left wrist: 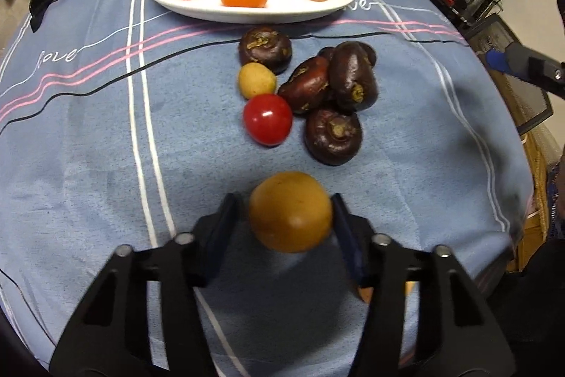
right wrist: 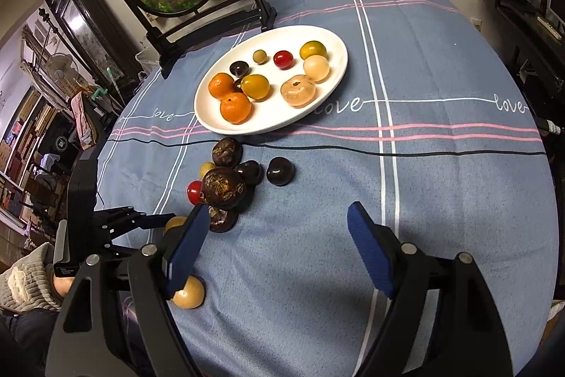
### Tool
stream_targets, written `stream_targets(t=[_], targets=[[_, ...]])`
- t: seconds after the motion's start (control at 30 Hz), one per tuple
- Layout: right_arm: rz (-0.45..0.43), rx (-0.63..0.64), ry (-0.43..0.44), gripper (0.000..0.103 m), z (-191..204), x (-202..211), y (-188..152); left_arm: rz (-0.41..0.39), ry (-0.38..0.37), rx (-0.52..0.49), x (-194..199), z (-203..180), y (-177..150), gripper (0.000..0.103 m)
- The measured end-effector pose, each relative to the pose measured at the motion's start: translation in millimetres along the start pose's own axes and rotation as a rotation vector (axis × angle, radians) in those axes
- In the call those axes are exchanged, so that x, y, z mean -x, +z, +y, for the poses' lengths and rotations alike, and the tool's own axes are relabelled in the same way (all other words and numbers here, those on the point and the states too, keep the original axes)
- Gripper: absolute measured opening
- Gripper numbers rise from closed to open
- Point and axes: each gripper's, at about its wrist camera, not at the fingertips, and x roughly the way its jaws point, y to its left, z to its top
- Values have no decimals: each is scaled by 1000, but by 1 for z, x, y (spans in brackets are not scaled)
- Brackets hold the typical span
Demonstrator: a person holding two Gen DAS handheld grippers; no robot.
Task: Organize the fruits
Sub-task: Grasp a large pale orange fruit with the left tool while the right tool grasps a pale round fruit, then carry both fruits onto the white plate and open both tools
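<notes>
Now left tongs (left wrist: 290, 212) pinching the yellow-brown fruit (left wrist: 290, 211) near the tabletop's near edge, right tongs (right wrist: 277, 244) spread and empty; best lift straight, clear the dark fruit pile (left wrist: 317, 94), set gently on the white plate (left wrist: 169, 0).

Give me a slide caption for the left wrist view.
Left gripper fingers closed on a round yellow-orange fruit, loose dark fruits ahead, white oval plate beyond.
</notes>
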Motion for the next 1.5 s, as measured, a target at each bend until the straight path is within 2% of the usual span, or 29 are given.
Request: stream_targets(t=[0.1, 0.23, 0.27, 0.37, 0.47, 0.6, 0.8, 1.0, 1.07, 1.13, 1.3, 1.43, 1.5], targets=[[17, 22, 15, 81, 6, -3, -2, -24, 38, 24, 8, 3, -4, 46], [89, 103, 92, 81, 24, -16, -8, -90, 85, 169, 35, 33, -20, 46], [121, 165, 115, 81, 35, -23, -12, -95, 94, 195, 39, 39, -24, 46], [191, 402, 93, 81, 74, -39, -35, -101, 128, 272, 52, 57, -44, 46], [208, 570, 106, 81, 101, -45, -54, -106, 137, 344, 59, 67, -63, 46], [264, 668, 133, 73, 115, -56, -72, -116, 147, 388, 64, 71, -80, 46], [312, 654, 155, 58, 113, -70, -82, -125, 163, 403, 72, 65, -99, 46], [325, 651, 169, 57, 118, -82, -83, -126, 182, 412, 79, 63, -111, 46], [336, 654, 175, 54, 120, -87, -84, -128, 191, 412, 82, 63, -113, 46], [354, 649, 168, 46, 121, -94, -85, -128, 198, 415, 84, 64, -115, 46], [340, 639, 162, 43, 123, -90, -83, -129, 197, 425, 86, 69, -117, 46], [247, 501, 139, 43, 99, -69, -60, -138, 184, 407, 85, 67, -110, 46], [243, 397, 126, 43, 76, -68, -54, -137, 170, 387, 81, 65, -102, 46]])
